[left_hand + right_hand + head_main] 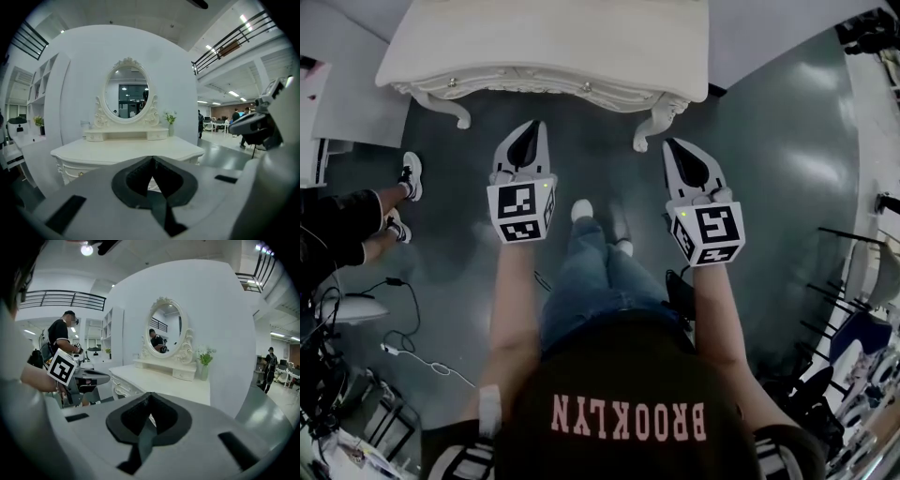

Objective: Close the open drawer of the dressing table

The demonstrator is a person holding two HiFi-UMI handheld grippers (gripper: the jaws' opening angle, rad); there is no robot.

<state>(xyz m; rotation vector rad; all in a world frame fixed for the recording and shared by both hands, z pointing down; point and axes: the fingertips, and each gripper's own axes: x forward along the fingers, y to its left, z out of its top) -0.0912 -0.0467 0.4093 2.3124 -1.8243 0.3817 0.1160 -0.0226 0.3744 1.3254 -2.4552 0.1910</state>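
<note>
- far left, floor: a bystander's shoes [406, 192], well clear of the work.
- left gripper [535, 127]: jaws pressed together, nothing between them; it hovers over the floor just short of the table's front.
- centre: dressing table [544, 42], white, with an oval mirror [126, 96] on top. small knobs [586, 86] run along its carved front rail. the drawer sits somewhere in that rail, but from above none shows pulled out – i cannot tell which.
- right gripper [149, 411]: jaws likewise pressed together and empty, near the right front leg.
- handling note, a judgement: set the closed tips flat on the drawer's face beside the knob, one gripper on each side, and push level and straight so it does not skew.
</note>
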